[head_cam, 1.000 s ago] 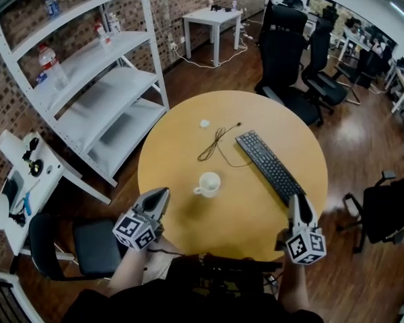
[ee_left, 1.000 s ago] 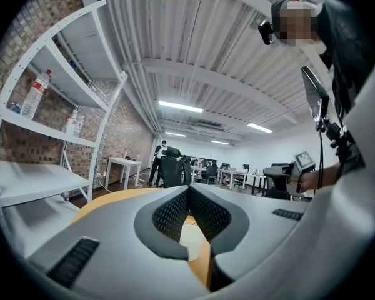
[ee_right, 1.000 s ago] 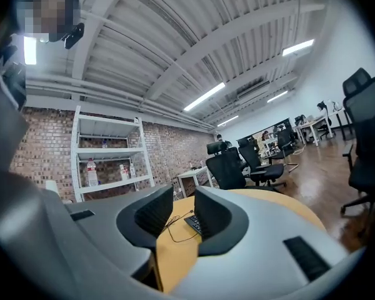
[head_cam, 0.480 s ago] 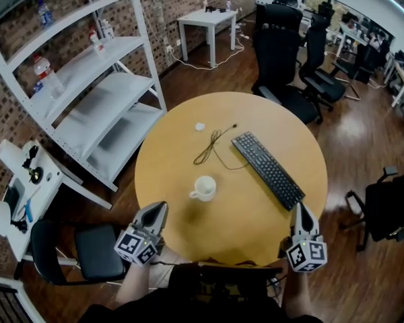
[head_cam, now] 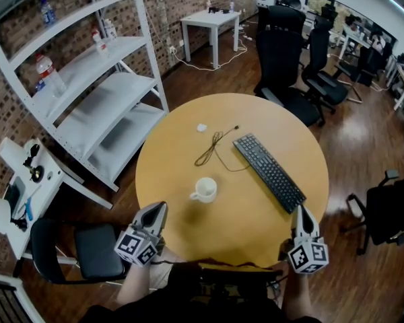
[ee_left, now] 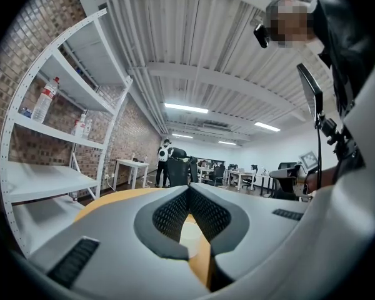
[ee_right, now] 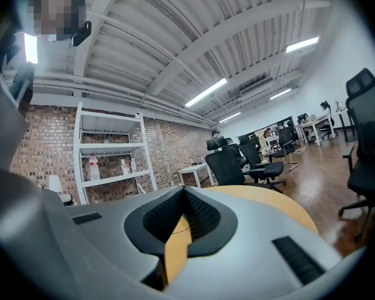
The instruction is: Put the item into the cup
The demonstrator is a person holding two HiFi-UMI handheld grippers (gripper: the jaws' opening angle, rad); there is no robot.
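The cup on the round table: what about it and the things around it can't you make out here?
- Cup contents: too small in the head view; in the left gripper view the left hand-held gripper covers all but a pale sliver.
- Small white item near the cable: too small in the head view to identify.
- Keyboard lettering: too small in the head view.

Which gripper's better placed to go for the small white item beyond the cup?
Left, probably. The left gripper sits nearer the small white item and the cup; the right gripper would have to cross the keyboard.
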